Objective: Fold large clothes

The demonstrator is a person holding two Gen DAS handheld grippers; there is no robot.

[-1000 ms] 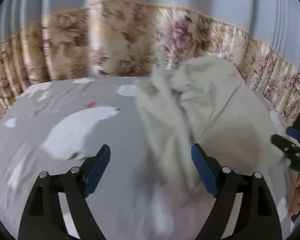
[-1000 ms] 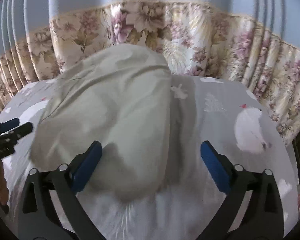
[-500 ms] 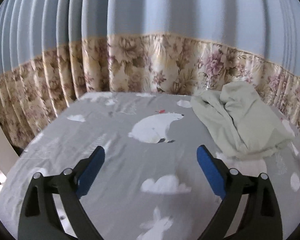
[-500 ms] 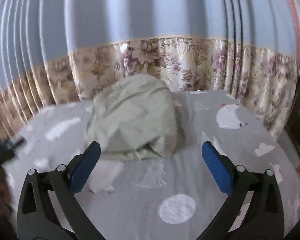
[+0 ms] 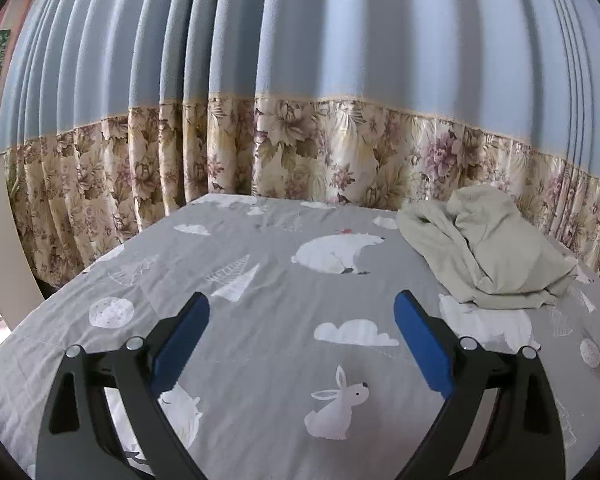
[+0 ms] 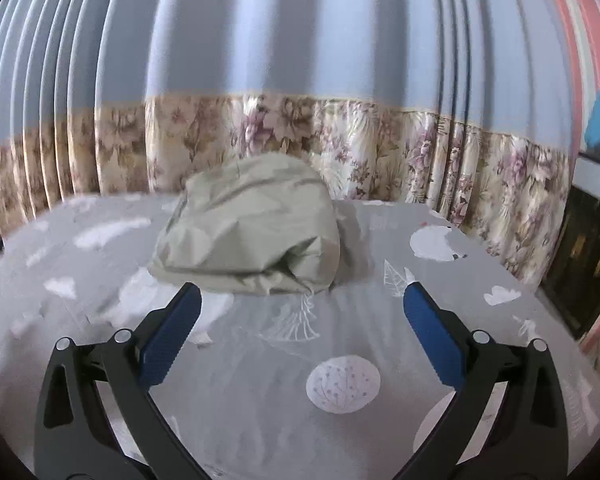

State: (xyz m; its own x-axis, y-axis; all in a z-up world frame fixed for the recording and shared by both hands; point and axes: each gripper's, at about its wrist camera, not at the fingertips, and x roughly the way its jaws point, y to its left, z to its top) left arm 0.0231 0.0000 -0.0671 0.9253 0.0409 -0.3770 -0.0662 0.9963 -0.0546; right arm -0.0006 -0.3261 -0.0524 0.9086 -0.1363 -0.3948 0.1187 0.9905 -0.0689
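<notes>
We are holding our left claw (image 5: 302, 344) wide open, grabbing nothing; the crumpled cloth (image 5: 484, 248) is lying ahead, off to its right. Our right claw (image 6: 302, 334) is open too, cloth (image 6: 251, 236) just ahead.

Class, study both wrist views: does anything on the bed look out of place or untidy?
Yes. The pale green garment lies in a crumpled heap near the floral curtain, bunched rather than spread flat or folded. Both claws, left claw and right claw, are open and clear of it.
</notes>
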